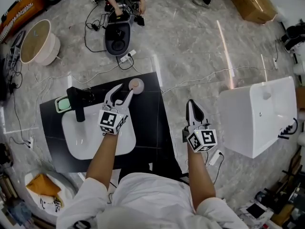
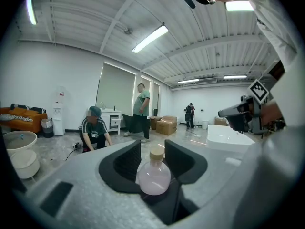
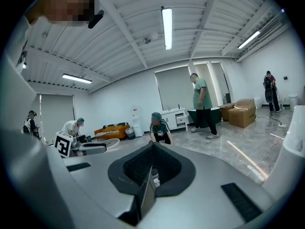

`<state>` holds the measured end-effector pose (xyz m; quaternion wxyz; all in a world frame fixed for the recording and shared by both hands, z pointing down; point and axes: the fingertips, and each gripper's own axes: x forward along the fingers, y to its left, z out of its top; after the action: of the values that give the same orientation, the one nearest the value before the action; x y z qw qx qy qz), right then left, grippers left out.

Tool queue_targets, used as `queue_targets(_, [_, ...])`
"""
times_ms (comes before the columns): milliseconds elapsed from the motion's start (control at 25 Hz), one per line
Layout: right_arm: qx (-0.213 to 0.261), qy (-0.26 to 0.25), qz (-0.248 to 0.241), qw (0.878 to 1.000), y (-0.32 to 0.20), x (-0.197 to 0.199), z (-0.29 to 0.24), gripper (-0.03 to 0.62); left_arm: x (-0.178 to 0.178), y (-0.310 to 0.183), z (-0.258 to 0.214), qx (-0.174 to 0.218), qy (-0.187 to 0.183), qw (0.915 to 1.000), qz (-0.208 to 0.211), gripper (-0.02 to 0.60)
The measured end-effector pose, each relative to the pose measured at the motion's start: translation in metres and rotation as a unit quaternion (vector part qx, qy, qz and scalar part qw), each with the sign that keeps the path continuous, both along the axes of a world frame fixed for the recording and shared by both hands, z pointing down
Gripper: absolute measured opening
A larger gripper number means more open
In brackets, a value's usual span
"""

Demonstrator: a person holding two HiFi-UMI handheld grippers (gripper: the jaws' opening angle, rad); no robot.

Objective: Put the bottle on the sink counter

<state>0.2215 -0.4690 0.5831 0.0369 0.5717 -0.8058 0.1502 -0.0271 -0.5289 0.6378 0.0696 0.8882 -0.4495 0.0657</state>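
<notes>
One round pink bottle (image 1: 136, 85) with a cork stopper stands upright on the black tabletop (image 1: 152, 128), near its far edge, just beyond the far right corner of the single white sink (image 1: 95, 140).

Two grippers are held over the scene. The left gripper (image 1: 123, 90) has its jaws spread. In its own view the bottle sits in the gap between them, not pinched. The right gripper (image 1: 191, 105) has its jaws pressed together on nothing and hangs off the tabletop's right edge, well apart from the bottle.

One black faucet (image 1: 76, 106) rises at the sink's far left, with one small green object (image 1: 61, 104) just beside it.

On the floor are one white tub (image 1: 259, 113) near the right gripper, one black toilet (image 1: 117, 36), one round beige basin (image 1: 37, 42), one cardboard box (image 1: 252, 4) and loose cables. The left gripper view shows three bystanders: one crouched (image 2: 95, 130), one standing (image 2: 141, 111) and one far off (image 2: 190, 114).
</notes>
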Motion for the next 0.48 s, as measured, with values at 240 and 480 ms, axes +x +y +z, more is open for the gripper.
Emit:
queue_targets(240, [0.030, 0.007, -0.002, 1.000, 0.023, -0.014, -0.039, 0.015, -0.024, 0.040, -0.061, 0.032, 0.039, 0.9987, 0.000, 0.113])
queue_targets(480, [0.071, 0.020, -0.011, 0.997, 0.056, -0.033, -0.090, 0.015, -0.043, 0.087, -0.128, 0.065, 0.080, 0.9947, 0.002, 0.061])
